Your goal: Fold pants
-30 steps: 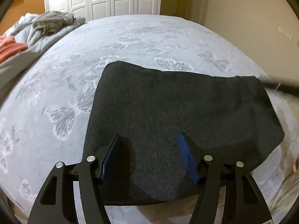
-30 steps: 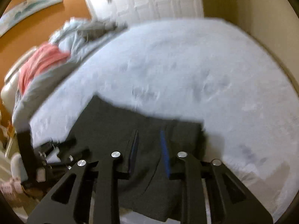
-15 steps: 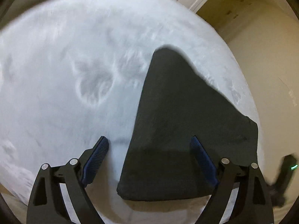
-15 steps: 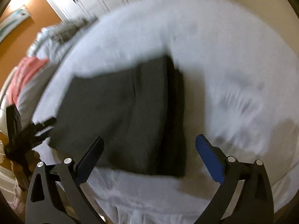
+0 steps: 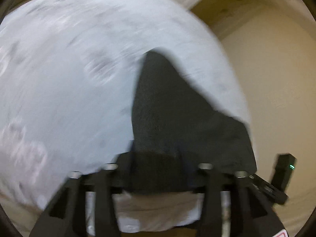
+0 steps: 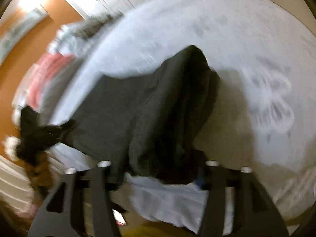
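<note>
Left wrist view. Frame blurred. The pants [image 5: 177, 122] lie on the bed [image 5: 69, 79] as a dark folded stack, its near edge right at the left gripper [image 5: 158, 165]. The jaws have just been closing, and cloth sits between them; the near hem bunches up there. The fingertips are lost against the dark cloth, so I cannot tell whether the pads actually press on it. The rest of the stack runs ahead of the jaws and off to their right, tapering to a corner far ahead. The other tool shows as a dark block at the far right edge.

Right wrist view. Also blurred. The right gripper [image 6: 158, 173] sits at the near edge of the same pants [image 6: 138, 108]. Its jaws have just been closing too, with a thick doubled edge of cloth between them. Only a sliver of blue pad shows on the right side; contact not confirmed. Ahead of the jaws the right-hand edge of the stack stands raised in a hump. The left gripper [image 6: 39, 134] is at the stack's left end.

Progress, as a judgement. The pants are already reduced to a compact layered rectangle, so the early folds look done. Both tools at the near edge suggest one more fold or a final tidy is left; the raised hump needs flattening.
</note>
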{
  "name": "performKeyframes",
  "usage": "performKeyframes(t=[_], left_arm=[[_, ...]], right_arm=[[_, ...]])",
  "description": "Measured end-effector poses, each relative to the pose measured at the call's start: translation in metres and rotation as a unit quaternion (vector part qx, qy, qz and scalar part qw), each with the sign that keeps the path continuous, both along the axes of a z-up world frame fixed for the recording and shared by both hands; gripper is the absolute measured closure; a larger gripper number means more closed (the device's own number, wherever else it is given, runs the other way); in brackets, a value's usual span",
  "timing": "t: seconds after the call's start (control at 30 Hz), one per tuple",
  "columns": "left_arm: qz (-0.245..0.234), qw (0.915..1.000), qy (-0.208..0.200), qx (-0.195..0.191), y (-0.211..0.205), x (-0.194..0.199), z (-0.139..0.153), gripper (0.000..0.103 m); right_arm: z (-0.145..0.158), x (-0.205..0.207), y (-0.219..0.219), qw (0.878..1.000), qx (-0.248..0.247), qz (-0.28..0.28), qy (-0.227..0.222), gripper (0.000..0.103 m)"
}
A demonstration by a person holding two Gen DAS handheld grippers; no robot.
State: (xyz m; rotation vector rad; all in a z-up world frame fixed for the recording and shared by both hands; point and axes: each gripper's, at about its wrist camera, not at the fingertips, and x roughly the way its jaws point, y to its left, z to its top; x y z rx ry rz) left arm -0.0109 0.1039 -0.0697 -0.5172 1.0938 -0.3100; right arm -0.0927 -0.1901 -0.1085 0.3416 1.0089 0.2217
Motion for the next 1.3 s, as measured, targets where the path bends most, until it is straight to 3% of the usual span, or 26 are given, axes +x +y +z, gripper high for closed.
performKeyframes(t=[0.07, 0.17, 0.3, 0.47, 0.9, 0.93, 1.0, 1.03, 1.07, 1.13, 1.23, 1.3], left_arm=[[0.019, 0.9997, 0.014, 0.006, -0.004, -0.001, -0.01, 0.044], [-0.011, 0.9989, -0.011, 0.045, -0.023, 0.0, -0.001, 0.027], [-0.016, 0.9956, -0.02, 0.09, -0.039, 0.0, -0.001, 0.025], [-0.026, 0.9932, -0.022, 0.112, -0.057, 0.004, -0.001, 0.021], [-0.02, 0.9934, -0.023, 0.11, -0.065, 0.01, -0.007, 0.021], [-0.02, 0.9932, -0.025, 0.111, -0.066, 0.01, -0.007, 0.021], [-0.024, 0.9925, -0.032, 0.116, -0.068, 0.009, -0.006, 0.022], [-0.027, 0.9919, -0.036, 0.119, -0.069, 0.01, -0.005, 0.042], [-0.036, 0.9906, -0.043, 0.125, -0.07, 0.007, -0.001, 0.063], [-0.048, 0.99, -0.048, 0.124, -0.067, -0.002, 0.01, 0.075], [-0.06, 0.994, -0.033, 0.085, -0.056, -0.021, 0.024, 0.076], [-0.056, 0.9954, -0.017, 0.075, -0.048, -0.033, 0.018, 0.075]], right_arm=[[-0.004, -0.002, -0.005, 0.999, 0.031, -0.015, -0.005, 0.029], [0.003, -0.002, -0.011, 0.997, 0.07, -0.032, -0.023, 0.014], [-0.005, 0.0, -0.018, 0.993, 0.104, -0.053, -0.016, 0.013], [-0.006, -0.003, -0.02, 0.99, 0.125, -0.064, -0.023, 0.013], [-0.009, 0.014, -0.013, 0.989, 0.122, -0.068, -0.038, 0.013], [-0.01, 0.015, -0.014, 0.989, 0.126, -0.07, -0.039, 0.014], [-0.01, 0.014, -0.015, 0.99, 0.111, -0.076, -0.037, 0.036], [-0.011, 0.014, -0.016, 0.989, 0.125, -0.07, -0.032, 0.064], [-0.011, 0.012, -0.02, 0.986, 0.151, -0.07, -0.029, 0.071], [-0.002, 0.003, -0.02, 0.985, 0.158, -0.058, -0.038, 0.073], [0.008, -0.013, -0.017, 0.986, 0.156, -0.04, -0.043, 0.073], [0.0, -0.02, -0.016, 0.987, 0.155, -0.039, -0.028, 0.072]])
